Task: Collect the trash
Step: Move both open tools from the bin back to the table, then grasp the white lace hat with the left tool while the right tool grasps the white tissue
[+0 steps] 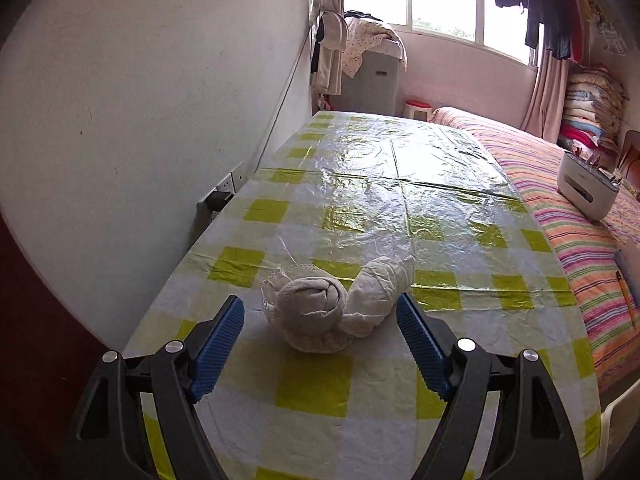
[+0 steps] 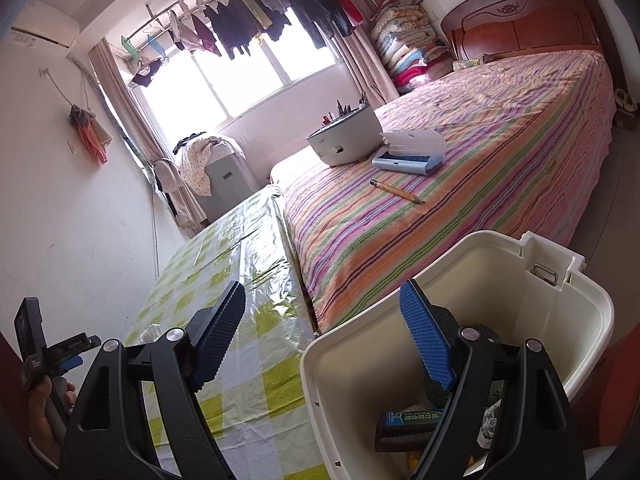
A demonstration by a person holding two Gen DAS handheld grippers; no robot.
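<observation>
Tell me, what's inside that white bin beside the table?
The white bin holds a dark box with a teal label and some printed wrappers. The right gripper hides the rest of the bottom.

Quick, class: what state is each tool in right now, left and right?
Left tool: open, empty, pads either side of the rolled socks without touching.
Right tool: open, empty, one pad over the bin.

Black claw [image 1: 320, 308], ribbed blue pads [image 1: 218, 350]
</observation>
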